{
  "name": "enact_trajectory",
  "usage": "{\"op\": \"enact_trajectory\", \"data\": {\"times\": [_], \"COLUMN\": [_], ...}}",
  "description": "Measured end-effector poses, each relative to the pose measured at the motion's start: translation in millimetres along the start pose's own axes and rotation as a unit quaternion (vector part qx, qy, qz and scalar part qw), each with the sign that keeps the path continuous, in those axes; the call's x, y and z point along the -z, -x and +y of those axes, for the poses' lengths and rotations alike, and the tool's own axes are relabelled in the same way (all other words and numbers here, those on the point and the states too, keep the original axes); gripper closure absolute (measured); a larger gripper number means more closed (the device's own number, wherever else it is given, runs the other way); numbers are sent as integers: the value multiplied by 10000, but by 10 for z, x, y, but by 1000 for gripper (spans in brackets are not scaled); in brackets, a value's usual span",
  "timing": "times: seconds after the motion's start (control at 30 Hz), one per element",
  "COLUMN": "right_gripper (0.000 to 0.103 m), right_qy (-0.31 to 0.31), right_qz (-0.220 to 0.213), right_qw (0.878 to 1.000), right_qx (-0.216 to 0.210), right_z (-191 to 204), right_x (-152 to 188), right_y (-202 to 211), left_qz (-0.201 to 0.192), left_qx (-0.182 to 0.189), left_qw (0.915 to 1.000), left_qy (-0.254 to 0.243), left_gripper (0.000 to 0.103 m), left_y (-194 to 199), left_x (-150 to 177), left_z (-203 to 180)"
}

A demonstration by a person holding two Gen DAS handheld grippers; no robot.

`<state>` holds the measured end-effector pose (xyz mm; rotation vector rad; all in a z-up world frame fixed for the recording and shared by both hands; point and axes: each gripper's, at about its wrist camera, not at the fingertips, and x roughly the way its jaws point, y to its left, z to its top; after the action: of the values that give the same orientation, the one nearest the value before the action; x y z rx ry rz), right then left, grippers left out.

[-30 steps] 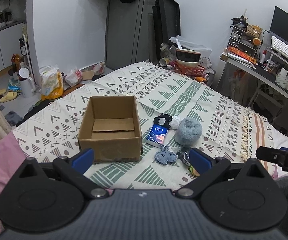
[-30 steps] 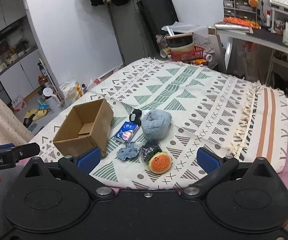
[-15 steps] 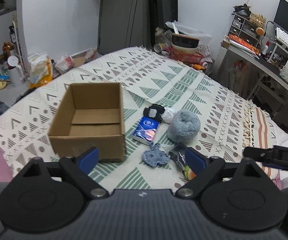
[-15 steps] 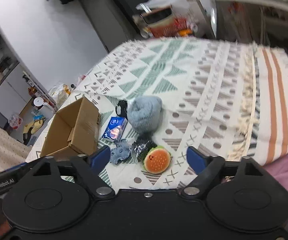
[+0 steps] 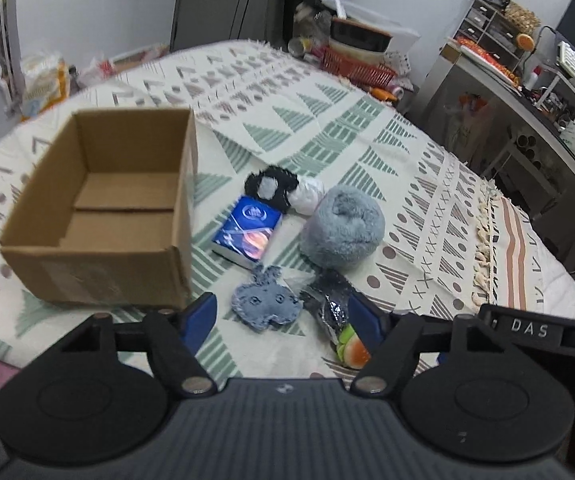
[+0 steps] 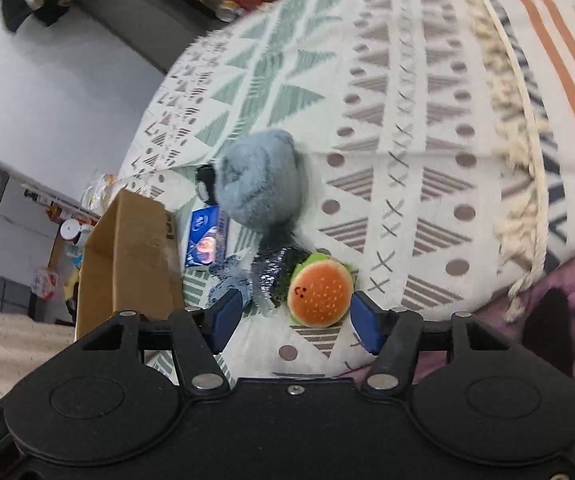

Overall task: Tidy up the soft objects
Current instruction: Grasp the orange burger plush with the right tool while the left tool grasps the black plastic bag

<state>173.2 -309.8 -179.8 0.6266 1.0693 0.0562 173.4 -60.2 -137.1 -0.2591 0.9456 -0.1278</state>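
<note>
A: How far along does the tidying look?

B: Barely begun, I'd judge; the cardboard box (image 5: 99, 216) on the bed (image 5: 327, 128) is empty, and every soft thing lies outside it, bunched just to its right.

A: What is in the bunch?

B: A grey fluffy ball (image 5: 341, 232) furthest right; a blue tissue pack (image 5: 247, 232) beside the box; a black-and-white fuzzy piece (image 5: 271, 186) behind the pack; a small blue plush (image 5: 265, 304) in front; a dark shiny wrapper (image 5: 327, 300) touching a burger plush (image 6: 319, 294).

A: And the two tools?

B: The left hand-held gripper (image 5: 281, 316) frames the blue plush between its jaws, which are closing; the pads are not on it yet, so it grips nothing. The right hand-held gripper (image 6: 295, 314) brackets the burger plush; its jaws are closing too, the right pad very near the toy, but I see no squeeze; it holds nothing either.

A: What's left, then?

B: Nearly all of it, by my reading; both grasps remain to be made, and each item has yet to go into the box.
</note>
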Motion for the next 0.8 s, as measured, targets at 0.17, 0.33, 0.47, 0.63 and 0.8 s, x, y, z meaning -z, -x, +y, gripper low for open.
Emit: {"op": "enact_trajectory", "data": {"times": [0.17, 0.33, 0.47, 0.63, 0.8], "right_gripper": [44, 44, 44, 43, 45], "right_qy": [-265, -612, -766, -950, -1000], "right_qz": [81, 300, 503, 645, 733], "right_qw": [9996, 9977, 9958, 9934, 9922], "right_qx": [82, 40, 0, 45, 119], "right_z": [-66, -145, -189, -245, -252], "right_x": [-42, -93, -116, -152, -165], "right_y": [-158, -348, -489, -615, -721], "left_qz": [216, 432, 756, 992, 1264], "left_qx": [122, 328, 499, 555, 702], "left_qw": [9993, 9970, 9921, 9864, 9768], "left_qy": [271, 547, 866, 1186, 1580], "left_gripper": [37, 39, 39, 38, 38], "left_y": [-246, -482, -727, -970, -1178], "left_x": [-50, -112, -117, -92, -73], "left_z": [1, -28, -12, 25, 60]}}
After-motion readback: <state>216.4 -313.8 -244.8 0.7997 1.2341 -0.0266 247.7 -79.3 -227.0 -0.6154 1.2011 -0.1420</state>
